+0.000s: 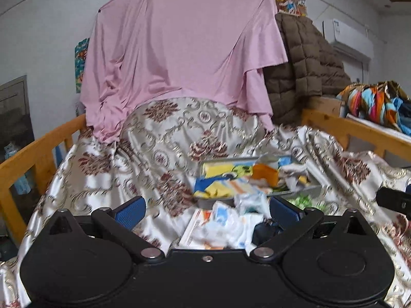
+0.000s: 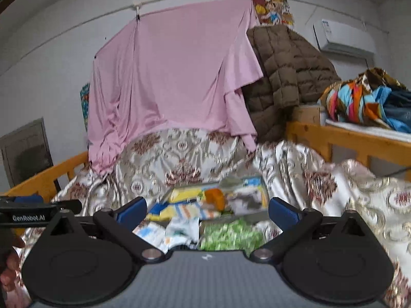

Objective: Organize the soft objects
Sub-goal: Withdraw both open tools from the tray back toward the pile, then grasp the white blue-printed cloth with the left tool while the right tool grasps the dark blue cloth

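Note:
A heap of small soft packets and cloths lies on the patterned satin bedspread [image 1: 164, 154]. In the left wrist view, white crumpled packets [image 1: 231, 220] lie just ahead of my open left gripper [image 1: 206, 209], with yellow and blue ones [image 1: 221, 179] and an orange piece [image 1: 265, 173] in a grey tray [image 1: 298, 192] behind. My right gripper [image 2: 206, 210] is open too, over white packets [image 2: 177, 228] and a green-patterned pack [image 2: 231, 233]; the orange piece [image 2: 215, 197] lies farther back. Neither gripper holds anything.
A pink sheet [image 1: 179, 51] hangs at the back beside a brown quilted jacket [image 1: 300, 61]. Wooden bed rails [image 1: 33, 151] run along both sides. Colourful fabric [image 2: 359, 97] lies on the right shelf. The left gripper's body [image 2: 33, 213] and a hand [image 2: 10, 269] show at the right view's left edge.

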{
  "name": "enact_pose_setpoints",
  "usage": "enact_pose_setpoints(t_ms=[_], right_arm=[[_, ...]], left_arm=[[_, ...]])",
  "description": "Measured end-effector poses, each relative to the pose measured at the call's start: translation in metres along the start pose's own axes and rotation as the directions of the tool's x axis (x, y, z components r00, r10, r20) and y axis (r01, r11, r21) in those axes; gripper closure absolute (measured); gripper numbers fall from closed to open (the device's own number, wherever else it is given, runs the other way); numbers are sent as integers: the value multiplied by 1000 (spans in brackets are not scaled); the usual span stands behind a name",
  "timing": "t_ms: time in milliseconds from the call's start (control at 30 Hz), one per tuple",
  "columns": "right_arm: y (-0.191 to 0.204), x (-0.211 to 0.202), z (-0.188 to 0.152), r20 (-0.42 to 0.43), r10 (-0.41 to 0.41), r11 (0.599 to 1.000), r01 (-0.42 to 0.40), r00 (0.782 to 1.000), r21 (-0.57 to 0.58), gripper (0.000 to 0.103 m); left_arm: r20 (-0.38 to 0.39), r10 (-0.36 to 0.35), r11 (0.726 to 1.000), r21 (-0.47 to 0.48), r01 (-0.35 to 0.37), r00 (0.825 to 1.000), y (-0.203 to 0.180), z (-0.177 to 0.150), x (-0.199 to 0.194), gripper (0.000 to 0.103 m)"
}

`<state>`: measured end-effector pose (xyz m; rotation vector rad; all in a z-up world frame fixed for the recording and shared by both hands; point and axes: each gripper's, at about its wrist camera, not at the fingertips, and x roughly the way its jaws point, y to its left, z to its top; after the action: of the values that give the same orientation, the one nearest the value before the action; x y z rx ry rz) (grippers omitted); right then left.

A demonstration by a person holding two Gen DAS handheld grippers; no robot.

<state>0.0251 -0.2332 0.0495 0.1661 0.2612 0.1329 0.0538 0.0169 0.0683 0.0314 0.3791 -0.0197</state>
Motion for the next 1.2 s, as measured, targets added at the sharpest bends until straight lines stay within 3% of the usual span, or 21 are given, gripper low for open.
enact_pose_setpoints(t_ms=[200, 333, 567, 833, 1200], right_arm=[[12, 4, -24, -106, 9, 1000, -6, 994, 25, 0], [22, 20, -39, -229, -4, 1000, 5, 973, 5, 0], [44, 52, -50, -356, -30, 997, 1, 934, -80, 0], [70, 79, -56, -387, -14, 984, -56, 922, -169, 0], [86, 119, -43, -373, 28, 972, -112, 927, -207, 0]], left_arm=[[-74, 31, 999, -6, -32, 997, 11, -18, 1, 1], [-161, 49, 997, -51, -58, 986, 21, -33, 12, 1], [-280, 96, 991, -59, -117, 955, 33, -55, 31, 1], [-283, 112, 984, -102, -146, 952, 43, -53, 36, 1], [-269, 139, 977, -120, -177, 953, 52, -41, 70, 1]])
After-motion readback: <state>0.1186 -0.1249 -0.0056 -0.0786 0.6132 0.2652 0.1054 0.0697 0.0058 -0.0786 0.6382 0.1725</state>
